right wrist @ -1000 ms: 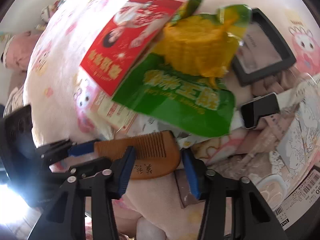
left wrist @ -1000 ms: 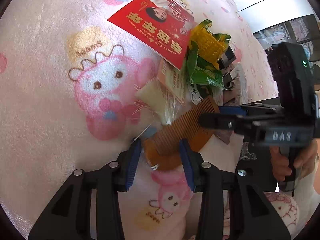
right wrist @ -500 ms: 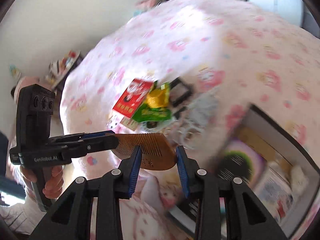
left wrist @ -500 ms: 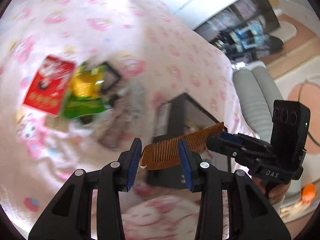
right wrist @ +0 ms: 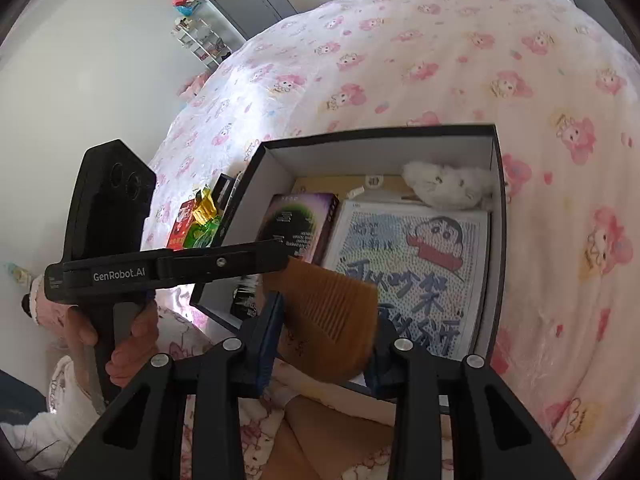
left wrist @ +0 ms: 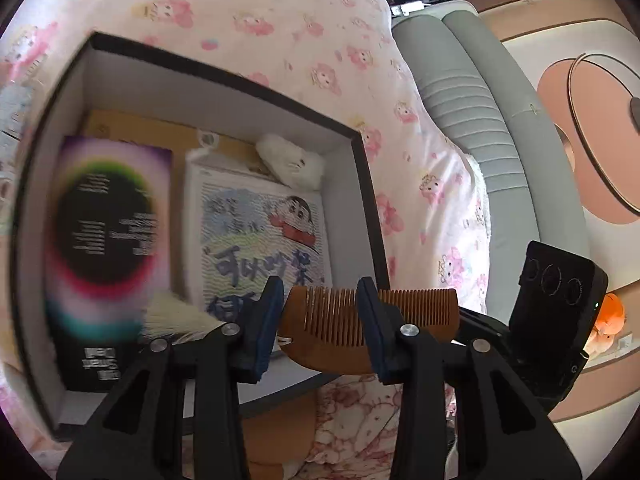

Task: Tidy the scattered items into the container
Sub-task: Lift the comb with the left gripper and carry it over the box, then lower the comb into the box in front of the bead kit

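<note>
A brown wooden comb (left wrist: 340, 328) is held between both grippers over the near edge of the open black box (left wrist: 224, 76). My left gripper (left wrist: 320, 320) is shut on one end of the comb. My right gripper (right wrist: 326, 332) is shut on the other end of the comb (right wrist: 328, 320). The box (right wrist: 384, 132) holds a purple-and-black booklet (left wrist: 104, 232), a cartoon picture pack (left wrist: 260, 236) and a white plush (left wrist: 290, 162). A cream bristle tuft (left wrist: 176, 318) shows by the left finger.
The box sits on a pink cartoon-print blanket (right wrist: 440, 48). A red packet and a green-yellow snack bag (right wrist: 198, 224) lie left of the box. A grey sofa edge (left wrist: 480, 112) and floor are to the right.
Both grippers carried the comb from the scattered pile on the blanket across to above the box. The pile now lies far off to the left.
</note>
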Demonstrator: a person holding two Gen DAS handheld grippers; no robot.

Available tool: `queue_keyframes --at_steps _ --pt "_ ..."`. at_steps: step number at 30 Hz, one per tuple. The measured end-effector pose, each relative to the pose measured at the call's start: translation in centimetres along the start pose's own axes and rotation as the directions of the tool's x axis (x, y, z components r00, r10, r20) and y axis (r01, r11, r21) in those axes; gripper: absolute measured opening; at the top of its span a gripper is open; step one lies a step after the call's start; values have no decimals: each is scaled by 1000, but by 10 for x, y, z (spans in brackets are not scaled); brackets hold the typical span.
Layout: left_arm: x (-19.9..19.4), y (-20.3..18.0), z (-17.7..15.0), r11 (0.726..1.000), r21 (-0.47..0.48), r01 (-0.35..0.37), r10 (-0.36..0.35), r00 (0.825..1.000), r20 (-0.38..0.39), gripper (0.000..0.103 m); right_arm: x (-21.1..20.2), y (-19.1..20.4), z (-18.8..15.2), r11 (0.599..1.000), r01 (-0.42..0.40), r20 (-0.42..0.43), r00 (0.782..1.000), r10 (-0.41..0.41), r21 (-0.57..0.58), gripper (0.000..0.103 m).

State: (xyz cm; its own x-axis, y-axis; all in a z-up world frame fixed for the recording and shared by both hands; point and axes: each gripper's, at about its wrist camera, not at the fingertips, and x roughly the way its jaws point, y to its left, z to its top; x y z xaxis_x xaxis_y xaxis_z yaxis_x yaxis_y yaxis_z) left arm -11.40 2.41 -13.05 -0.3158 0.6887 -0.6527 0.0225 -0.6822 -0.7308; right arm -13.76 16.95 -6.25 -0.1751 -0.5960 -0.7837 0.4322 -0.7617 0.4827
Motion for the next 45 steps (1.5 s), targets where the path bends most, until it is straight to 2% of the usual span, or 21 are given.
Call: queue_keyframes --at_steps 2,4,8,12,17,20,24,28,29,32,33,38,41,43,45 --pt "17 -3 -7 1000 12 -15 15 999 -30 34 11 -9 -7 1000 11 -7 1000 -11 21 31" --pt "21 -3 -11 997 35 -75 77 996 -37 33 19 -11 -12 999 26 -16 1000 -26 30 30" --pt "17 14 -15 996 -16 -82 81 995 -51 33 35 -13 -13 998 58 -29 998 -58 20 30" --pt "13 19 -19 990 -33 -138 137 990 -43 33 41 -16 -14 990 140 -41 989 -139 23 30" --pt "15 14 -24 976 12 -218 218 975 -37 33 35 -18 -19 978 208 -31 978 -207 20 30" --pt "11 14 -25 974 18 -226 226 974 -26 34 28 -18 -23 968 251 -8 968 -251 20 30" --pt "7 19 -27 976 -6 -218 217 976 -30 35 16 -15 -24 963 269 34 962 -270 16 30" --pt "10 17 -31 970 22 -241 242 969 -52 36 9 -8 -24 933 358 58 933 -356 -34 30" --pt "13 17 -31 970 34 -242 244 968 -64 36 10 -9 -24 934 355 50 934 -353 -41 30" --pt "21 16 -32 963 53 -265 269 959 -89 36 17 -19 -23 960 280 13 960 -279 -18 30" --pt "23 16 -32 961 57 -272 277 956 -96 36 20 -22 -23 962 272 5 962 -272 -7 30" --pt "34 15 -36 955 91 -283 293 945 -142 38 26 -28 -20 959 283 3 959 -283 -7 30" --pt "37 15 -39 940 116 -319 334 932 -144 36 27 -23 -15 933 353 10 936 -353 -76 30" --pt "41 16 -40 940 122 -318 335 928 -163 36 24 -20 -16 918 382 37 924 -381 -105 30" --pt "46 16 -41 946 122 -301 320 929 -186 36 19 -21 -19 925 366 69 930 -361 -97 30"
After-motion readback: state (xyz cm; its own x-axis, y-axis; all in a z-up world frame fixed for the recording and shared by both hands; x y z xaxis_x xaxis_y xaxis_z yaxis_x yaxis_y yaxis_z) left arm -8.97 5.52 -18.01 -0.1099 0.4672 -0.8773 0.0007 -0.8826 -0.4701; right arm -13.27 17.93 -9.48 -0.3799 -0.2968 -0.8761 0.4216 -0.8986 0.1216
